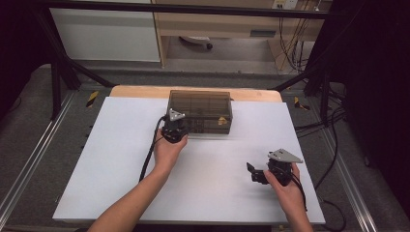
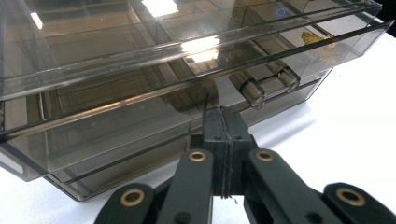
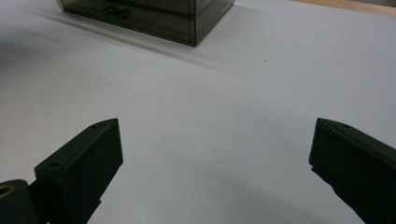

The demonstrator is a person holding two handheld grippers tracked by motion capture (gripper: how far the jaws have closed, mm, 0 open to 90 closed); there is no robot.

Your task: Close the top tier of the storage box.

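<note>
A smoky see-through drawer box [image 1: 200,111] stands at the far middle of the white table top [image 1: 121,159]. My left gripper [image 1: 176,128] is at its front left corner, jaws pressed flat together. In the left gripper view the shut tips [image 2: 223,116] sit just before a lower drawer front [image 2: 116,140], left of two clear round knobs [image 2: 252,91]; nothing shows between the jaws. Small yellow pieces [image 2: 317,39] lie in a drawer at the box's right end. My right gripper [image 1: 252,172] rests low at the near right, open and holding nothing [image 3: 215,154], with the box [image 3: 154,14] far ahead of it.
A wooden board edge [image 1: 145,92] shows behind the white sheet. Black frame legs [image 1: 58,82] and loose cables [image 1: 333,125] flank the table on the grey floor. A black cable [image 1: 147,159] trails from the left gripper along the forearm.
</note>
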